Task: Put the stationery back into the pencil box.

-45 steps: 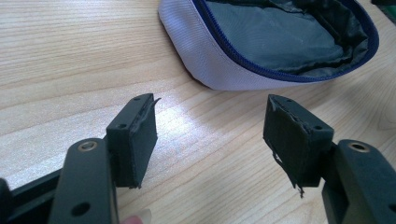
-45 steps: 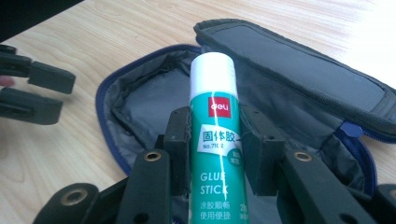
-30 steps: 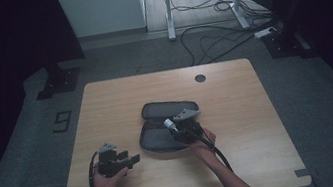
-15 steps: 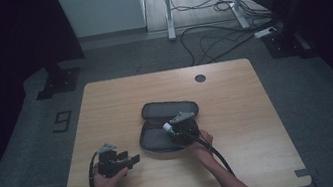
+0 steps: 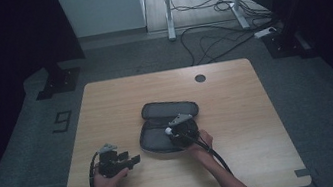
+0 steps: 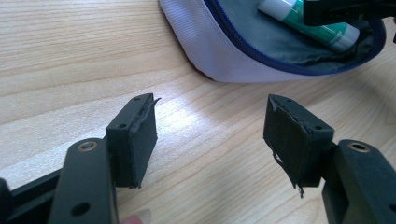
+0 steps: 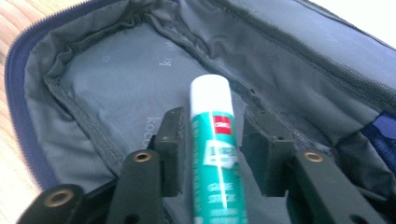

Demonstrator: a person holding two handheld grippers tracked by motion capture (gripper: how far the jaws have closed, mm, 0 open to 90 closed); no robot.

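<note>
Case [image 5: 162, 124] lies open mid-counter [image 5: 235, 92], with the glue stick [image 7: 212, 140] over its grey lining, between the right gripper [image 7: 212, 154] fingers; whether they pinch it, I cannot tell. Best to lower it flat, clear of the zipper edge. Left gripper [image 6: 210, 135] rests spread, empty, on bare wood nearby.

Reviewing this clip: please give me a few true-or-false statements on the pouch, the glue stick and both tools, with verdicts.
1. The grey-lined zip pouch lies open on the wooden table. True.
2. The green-and-white glue stick is between the right tool's jaws, over the pouch lining. True.
3. The left tool grips the pouch. False: its jaws stand open over bare wood, apart from the pouch.
4. The glue stick lies on the bare table. False: it is in the pouch.
</note>
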